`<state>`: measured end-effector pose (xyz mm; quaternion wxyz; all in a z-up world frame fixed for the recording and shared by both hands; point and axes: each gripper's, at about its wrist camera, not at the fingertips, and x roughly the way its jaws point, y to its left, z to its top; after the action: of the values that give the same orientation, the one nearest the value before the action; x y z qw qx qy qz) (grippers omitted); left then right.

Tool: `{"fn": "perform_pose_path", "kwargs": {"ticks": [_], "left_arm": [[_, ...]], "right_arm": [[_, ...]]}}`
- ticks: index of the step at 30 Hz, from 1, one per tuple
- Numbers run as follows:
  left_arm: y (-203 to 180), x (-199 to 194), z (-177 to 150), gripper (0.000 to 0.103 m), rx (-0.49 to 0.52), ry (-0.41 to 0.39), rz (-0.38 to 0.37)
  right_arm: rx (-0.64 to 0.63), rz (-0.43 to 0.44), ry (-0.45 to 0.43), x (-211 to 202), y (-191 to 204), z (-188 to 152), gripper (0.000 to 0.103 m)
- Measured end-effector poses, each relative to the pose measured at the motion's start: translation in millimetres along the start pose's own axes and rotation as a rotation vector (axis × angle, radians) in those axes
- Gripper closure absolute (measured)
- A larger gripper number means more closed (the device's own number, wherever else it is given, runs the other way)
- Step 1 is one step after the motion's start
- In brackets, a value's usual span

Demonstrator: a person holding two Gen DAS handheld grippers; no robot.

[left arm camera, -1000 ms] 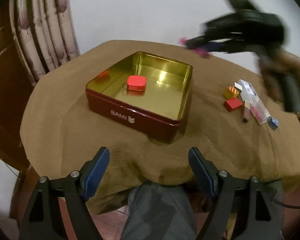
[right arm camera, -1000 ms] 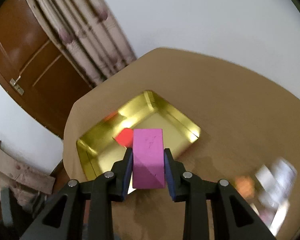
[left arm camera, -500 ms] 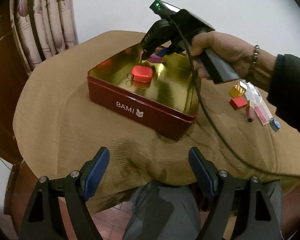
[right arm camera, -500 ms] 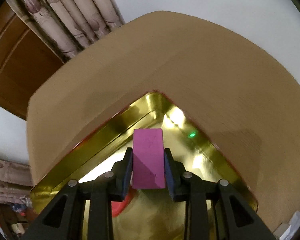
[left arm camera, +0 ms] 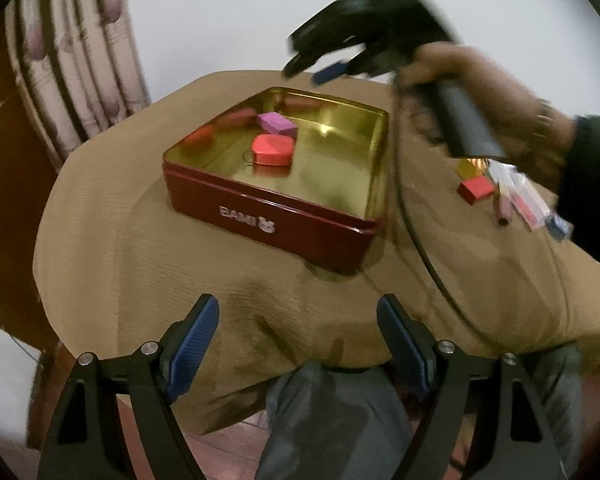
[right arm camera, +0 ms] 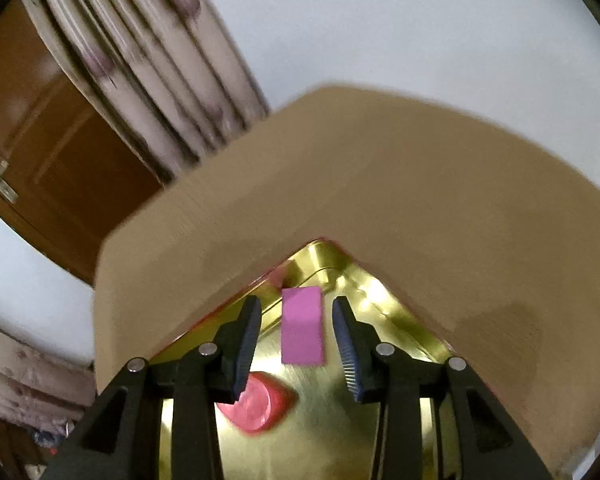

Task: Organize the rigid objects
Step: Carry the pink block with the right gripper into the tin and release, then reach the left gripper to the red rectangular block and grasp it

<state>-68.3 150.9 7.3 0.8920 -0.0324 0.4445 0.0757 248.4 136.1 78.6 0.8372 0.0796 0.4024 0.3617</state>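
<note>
A red tin with a gold inside sits on the brown tablecloth. In it lie a purple block near the far corner and a red rounded case beside it. My right gripper hovers above the tin's far side, its jaws opening; the purple block lies between the fingers with gaps on both sides. My left gripper hangs open and empty at the near table edge, apart from the tin.
Right of the tin lies a cluster of small items: a red block, a gold-patterned cube, a tube, clear packets and a blue piece. A curtain and wooden door stand at left. A person's knees show below the table edge.
The right gripper brought the purple block over the tin, lowered it into the far corner and let go; it has since lifted. The left gripper stayed put.
</note>
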Motion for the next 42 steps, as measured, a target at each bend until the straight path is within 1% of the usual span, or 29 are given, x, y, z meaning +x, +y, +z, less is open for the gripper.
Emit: {"fn": "perform_pose_path", "kwargs": {"ticks": [2,4,6,7,9,10,11,12,13,14,16,18,20,22,24,25,27,28,29,31,32,33,36,39,42], "left_arm": [[-7.8,-1.0,-2.7,0.025,0.02,-0.004,-0.015],[-16.2,-1.5,-4.9,0.025,0.044,-0.004,-0.034],[-24.8,-2.1,-6.8,0.025,0.064,0.007,-0.051],[-30.0,-2.3,-6.9,0.025,0.071,0.017,-0.073],[-39.1,-3.2,-5.7,0.025,0.081,0.028,-0.105],[-45.6,-2.6,-4.0,0.025,0.092,0.034,-0.12],[-52.1,-0.8,-1.2,0.025,0.103,0.044,-0.14],[-58.1,0.7,2.5,0.025,0.112,0.05,-0.159],[-65.4,3.3,7.6,0.025,0.125,0.052,-0.181],[-75.1,6.9,15.8,0.025,0.143,0.051,-0.211],[-92.6,11.4,28.1,0.025,0.184,0.034,-0.223],[-116.0,18.9,45.3,0.025,0.272,-0.003,-0.231],[-133.9,28.1,58.8,0.025,0.341,-0.033,-0.227],[-148.0,38.8,70.8,0.024,0.404,-0.063,-0.241],[-160.7,56.5,84.4,0.024,0.444,-0.055,-0.218],[-166.5,65.8,91.0,0.024,0.462,-0.056,-0.224],[-171.4,80.0,98.5,0.024,0.474,-0.044,-0.205],[-174.6,88.6,102.3,0.024,0.48,-0.031,-0.204],[-176.7,96.2,105.4,0.024,0.492,-0.025,-0.218],[-178.4,109.1,108.5,0.024,0.503,-0.017,-0.193],[-179.1,114.6,110.1,0.024,0.504,-0.001,-0.192],[-179.4,118.7,111.8,0.024,0.5,0.011,-0.208],[-183.1,126.2,116.4,0.024,0.495,0.03,-0.261],[-190.2,135.5,117.2,0.024,0.529,0.047,-0.262],[-192.0,144.4,120.5,0.024,0.552,0.067,-0.272]], "right_arm": [[0.004,-0.03,-0.081,-45.2,-16.0,-27.9,0.066],[-0.007,-0.116,-0.145,-86.6,-35.1,-65.7,0.066],[0.009,-0.221,-0.187,-130.1,-65.2,-111.1,0.066],[0.035,-0.27,-0.2,-150.7,-83.0,-131.1,0.066],[0.124,-0.365,-0.219,-184.7,-124.7,-176.3,0.066],[0.153,-0.422,-0.225,-196.2,-141.0,-193.4,0.066],[0.169,-0.496,-0.226,-208.7,-159.5,-212.7,0.065],[0.193,-0.57,-0.211,-217.7,-177.8,-231.8,0.065],[0.225,-0.616,-0.197,-225.4,-194.0,-246.8,0.065],[0.268,-0.643,-0.192,-235.8,-212.9,-262.0,0.065],[0.341,-0.656,-0.2,-253.7,-243.7,-287.6,0.066],[0.388,-0.674,-0.215,-258.8,-258.0,-301.7,0.065],[0.427,-0.659,-0.237,-265.2,-270.9,-314.2,0.065],[0.443,-0.643,-0.256,-265.8,-273.7,-316.4,0.066],[0.436,-0.625,-0.268,-270.0,-273.6,-319.0,0.066],[0.43,-0.62,-0.275,-272.4,-272.5,-320.4,0.065],[0.424,-0.599,-0.276,-273.0,-271.8,-321.0,0.066],[0.424,-0.589,-0.275,-273.6,-271.6,-322.2,0.066],[0.433,-0.579,-0.281,-276.1,-273.1,-324.5,0.065],[0.451,-0.551,-0.298,-281.3,-279.4,-329.9,0.065],[0.462,-0.533,-0.305,-276.8,-279.0,-327.3,0.065],[0.473,-0.523,-0.311,-271.1,-283.0,-326.1,0.065],[0.468,-0.504,-0.318,-273.7,-282.8,-328.4,0.065],[0.454,-0.503,-0.31,-275.7,-281.3,-329.3,0.065],[0.458,-0.484,-0.309,-277.6,-282.9,-331.0,0.065]]}}
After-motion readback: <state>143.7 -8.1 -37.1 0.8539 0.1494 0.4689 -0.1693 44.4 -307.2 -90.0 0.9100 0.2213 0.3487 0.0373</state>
